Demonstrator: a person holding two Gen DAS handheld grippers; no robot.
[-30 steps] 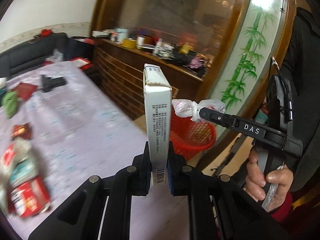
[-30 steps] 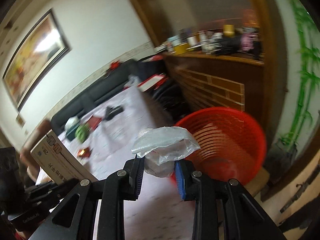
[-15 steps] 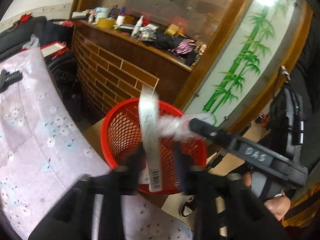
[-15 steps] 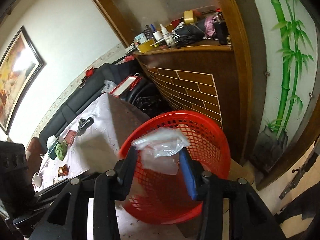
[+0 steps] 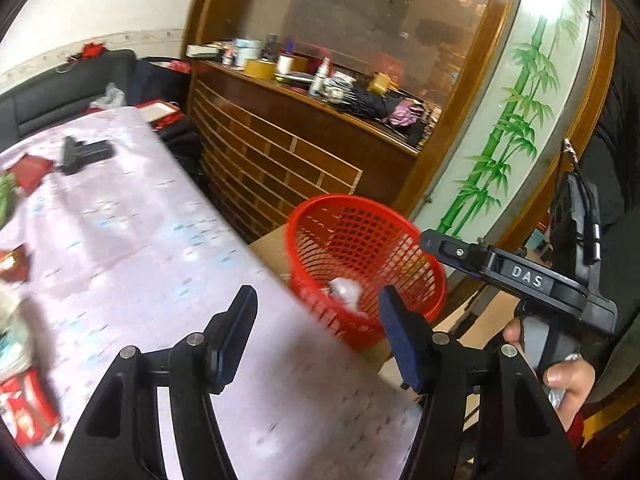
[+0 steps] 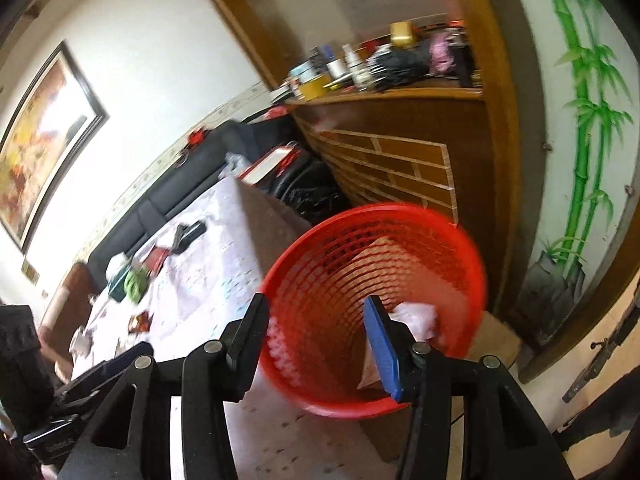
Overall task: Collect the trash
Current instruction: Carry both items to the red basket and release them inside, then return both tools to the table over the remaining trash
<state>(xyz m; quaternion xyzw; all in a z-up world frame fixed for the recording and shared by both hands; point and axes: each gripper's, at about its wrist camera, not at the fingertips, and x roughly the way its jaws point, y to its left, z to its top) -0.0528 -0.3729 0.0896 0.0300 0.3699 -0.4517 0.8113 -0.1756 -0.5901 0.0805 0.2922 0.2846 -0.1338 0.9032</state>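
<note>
A red mesh basket (image 5: 320,216) (image 6: 472,256) stands on the floor past the table's right end. Inside it lies a crumpled clear plastic bag (image 5: 346,290) (image 6: 414,318), and the right wrist view also shows a pale box (image 6: 378,252) leaning against the inner wall. My left gripper (image 5: 316,312) is open and empty above the table edge, just short of the basket. My right gripper (image 6: 316,324) is open and empty over the basket's near rim; in the left wrist view it (image 5: 430,240) reaches in from the right, held by a hand (image 5: 564,376).
The table (image 5: 120,248) wears a pale floral cloth. Red packets (image 5: 24,412), a red wrapper (image 5: 12,266) and a black device (image 5: 84,152) lie on it; green trash (image 6: 134,284) shows further back. A brick-patterned counter (image 5: 280,160) with bottles and a black sofa (image 5: 68,84) stand behind.
Both grippers swung over the red basket and opened. The white box left my left gripper and the plastic bag left my right one; both now lie in the basket.
</note>
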